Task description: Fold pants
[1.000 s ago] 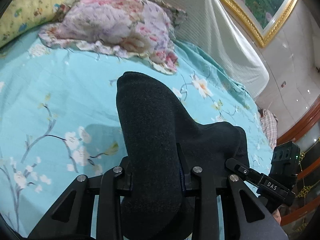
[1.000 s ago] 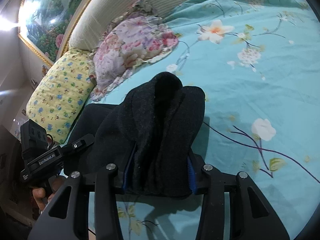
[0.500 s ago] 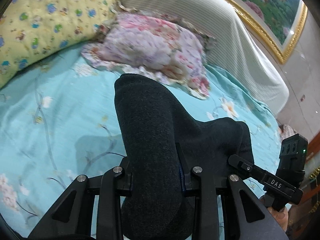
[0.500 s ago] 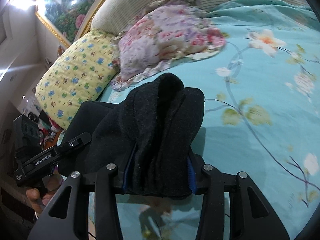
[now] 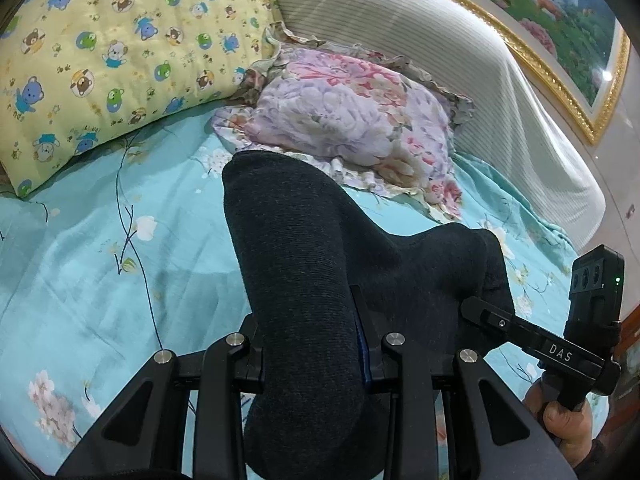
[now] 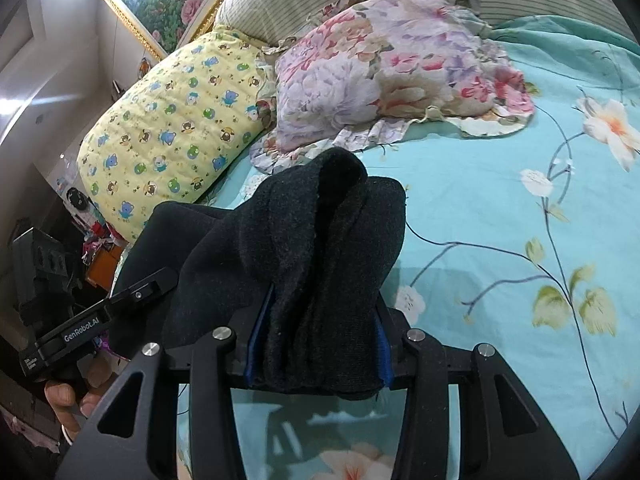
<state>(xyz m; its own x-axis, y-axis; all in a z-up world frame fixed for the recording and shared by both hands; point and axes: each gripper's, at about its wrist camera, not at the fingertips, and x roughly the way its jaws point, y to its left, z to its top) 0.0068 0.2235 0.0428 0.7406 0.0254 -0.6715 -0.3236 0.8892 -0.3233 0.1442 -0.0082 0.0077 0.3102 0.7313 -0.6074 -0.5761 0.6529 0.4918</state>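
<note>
- The dark knit pants (image 5: 304, 280) are bunching up between the fingers of the left gripper (image 5: 310, 354), which is pinching a thick fold; the cloth is rising in a hump ahead of the fingers and hanging below them.
- From that hump the fabric is stretching right to the right gripper (image 5: 532, 340), whose finger is reaching into the cloth.
- In the right wrist view the right gripper (image 6: 316, 354) is clamping a doubled, creased wad of the same pants (image 6: 312, 264) against its blue pads (image 6: 258, 332), and the wad is standing up above the jaws.
- The pants are being held above the turquoise floral bedsheet (image 6: 500, 208), not lying on it.
- Only the left wrist view is showing the right hand (image 5: 564, 420) wrapping the handle, with a green light on the black box above.
- Only the right wrist view is showing the left gripper (image 6: 132, 296) from outside, the left hand (image 6: 68, 404) below it, and cluttered floor beside the bed.
- Both views are showing a yellow bear-print pillow (image 5: 112, 60), a pink floral pillow (image 5: 348, 120), a striped headboard cover (image 5: 440, 60) and a gold-framed painting (image 5: 560, 32).
- "DAS" is reading on the right gripper's finger; "GenRobot.AI" is reading on the left one's.
</note>
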